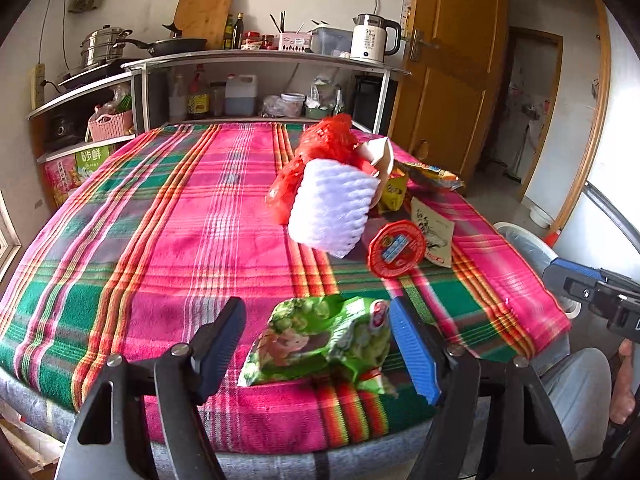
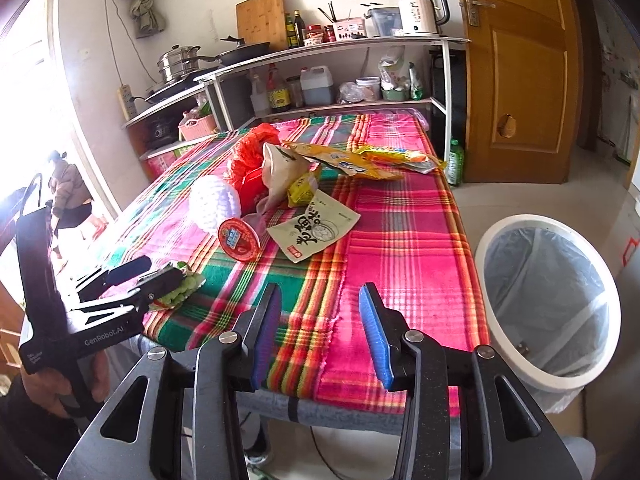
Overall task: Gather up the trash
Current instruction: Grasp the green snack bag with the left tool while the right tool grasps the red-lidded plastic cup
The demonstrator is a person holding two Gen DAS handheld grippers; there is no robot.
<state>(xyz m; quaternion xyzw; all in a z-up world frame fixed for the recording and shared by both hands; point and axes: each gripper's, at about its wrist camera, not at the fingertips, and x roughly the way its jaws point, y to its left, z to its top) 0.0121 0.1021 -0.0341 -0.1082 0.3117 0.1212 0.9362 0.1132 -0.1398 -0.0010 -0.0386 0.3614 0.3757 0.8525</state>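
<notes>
My left gripper (image 1: 320,336) is open around a green snack wrapper (image 1: 320,340) that lies near the table's front edge; the wrapper also shows in the right wrist view (image 2: 180,288). My right gripper (image 2: 320,320) is open and empty above the front edge of the table. More trash lies in the middle of the table: a white foam net (image 1: 332,208), a red plastic bag (image 1: 320,148), a round red lid (image 1: 396,248), a pale sachet (image 2: 312,228) and yellow wrappers (image 2: 360,160).
A white bin with a clear liner (image 2: 548,300) stands on the floor right of the table. The table has a pink and green plaid cloth (image 1: 180,220). Kitchen shelves (image 1: 260,60) stand behind it, a wooden door (image 2: 520,80) to the right.
</notes>
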